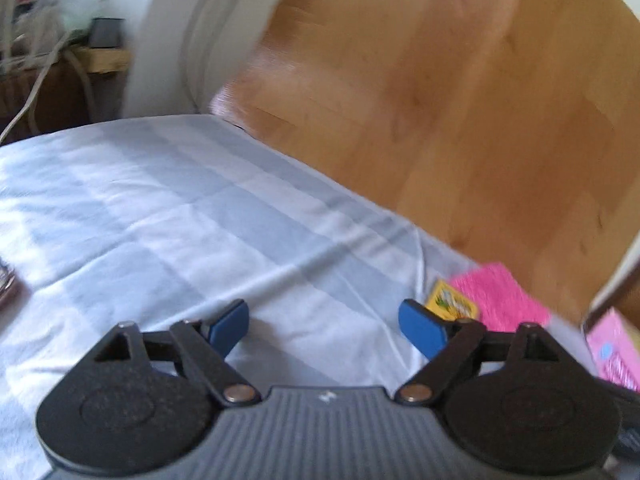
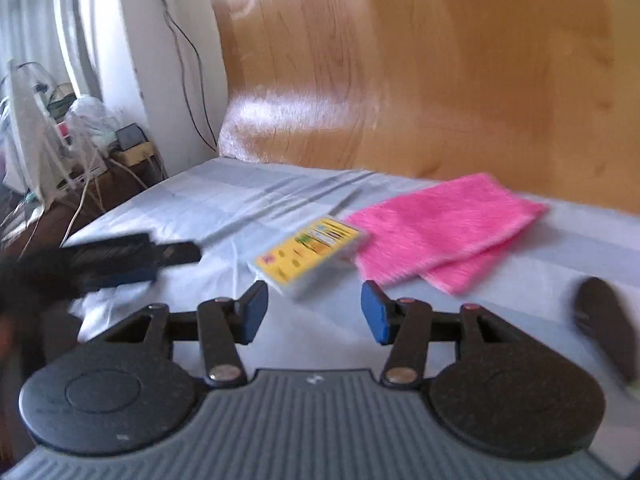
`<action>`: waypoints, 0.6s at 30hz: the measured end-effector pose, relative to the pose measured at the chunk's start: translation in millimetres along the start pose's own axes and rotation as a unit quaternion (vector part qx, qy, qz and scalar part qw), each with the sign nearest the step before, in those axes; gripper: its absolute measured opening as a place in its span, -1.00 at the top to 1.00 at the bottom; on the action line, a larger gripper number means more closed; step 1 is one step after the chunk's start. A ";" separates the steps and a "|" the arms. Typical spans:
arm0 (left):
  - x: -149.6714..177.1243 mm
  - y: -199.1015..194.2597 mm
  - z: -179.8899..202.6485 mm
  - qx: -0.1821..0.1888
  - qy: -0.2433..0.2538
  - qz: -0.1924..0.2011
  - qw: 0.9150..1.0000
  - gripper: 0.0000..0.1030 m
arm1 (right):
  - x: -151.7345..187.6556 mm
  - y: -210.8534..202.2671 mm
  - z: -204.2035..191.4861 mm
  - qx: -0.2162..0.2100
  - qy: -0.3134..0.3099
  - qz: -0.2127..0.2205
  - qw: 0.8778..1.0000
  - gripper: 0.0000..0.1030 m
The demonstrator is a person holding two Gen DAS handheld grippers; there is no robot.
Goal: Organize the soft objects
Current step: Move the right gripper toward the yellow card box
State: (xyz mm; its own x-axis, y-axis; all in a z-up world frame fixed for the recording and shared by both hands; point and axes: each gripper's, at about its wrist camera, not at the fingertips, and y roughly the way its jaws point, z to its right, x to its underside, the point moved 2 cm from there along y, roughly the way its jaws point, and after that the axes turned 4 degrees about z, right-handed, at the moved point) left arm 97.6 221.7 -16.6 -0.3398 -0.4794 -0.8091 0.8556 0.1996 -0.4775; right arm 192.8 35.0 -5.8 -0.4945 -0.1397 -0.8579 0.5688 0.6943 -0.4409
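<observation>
Both hand-held grippers, left (image 1: 324, 326) and right (image 2: 314, 312), are parted and empty. The fluffy pink rectangular cloth (image 2: 444, 228) on the white-sheeted bed (image 2: 224, 200) should be pinched at 1 edge.

Pink fluffy cloth (image 2: 444, 228), folded, flat on pale bedsheet (image 2: 248, 196); yellow-labelled white packet (image 2: 310, 254) just beside it.

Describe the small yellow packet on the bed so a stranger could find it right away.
Start at the bed sheet below the wooden headboard. A fuzzy pink cloth lies there, and the packet sits at its left edge. It alone is flat, white-sided, with a yellow printed face.
</observation>
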 end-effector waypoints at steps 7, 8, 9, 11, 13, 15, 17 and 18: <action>-3.2 -13.7 -21.8 -0.019 -0.078 0.054 0.995 -0.85 | -17.4 58.9 -15.9 0.064 0.058 -0.027 0.996 -0.58; -3.5 -12.4 -23.8 -0.017 -0.084 0.051 0.995 -0.86 | -18.6 63.5 -20.6 0.070 0.047 -0.031 0.996 -0.65; -3.9 -11.9 -25.3 -0.015 -0.088 0.049 0.995 -0.86 | -18.2 67.3 -26.7 0.077 0.028 -0.034 0.996 -0.65; -4.7 -12.8 -25.6 -0.013 -0.089 0.051 0.995 -0.86 | -13.7 73.5 -39.2 0.097 -0.041 -0.042 0.994 -0.48; -3.7 -12.0 -25.6 -0.013 -0.090 0.052 0.994 -0.86 | -9.7 66.3 -43.3 0.085 -0.082 -0.039 0.992 -0.25; -3.3 -10.1 -26.2 -0.011 -0.092 0.051 0.994 -0.86 | -8.2 53.3 -38.4 0.073 -0.088 -0.045 0.992 -0.21; -3.0 -11.1 -25.2 -0.010 -0.089 0.051 0.995 -0.86 | -1.4 35.4 -30.2 0.057 -0.091 -0.047 0.993 -0.20; -2.8 -11.2 -23.9 -0.010 -0.085 0.050 0.995 -0.86 | 3.5 23.8 -25.5 0.050 -0.091 -0.047 0.994 -0.19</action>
State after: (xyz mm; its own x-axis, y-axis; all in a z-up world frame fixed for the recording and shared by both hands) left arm 79.7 241.2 -17.1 -0.1802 -0.5934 -0.7845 0.8735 0.2702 -0.4050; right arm 187.8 69.0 -12.6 -0.4267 -0.3315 -0.8414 0.5929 0.6000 -0.5371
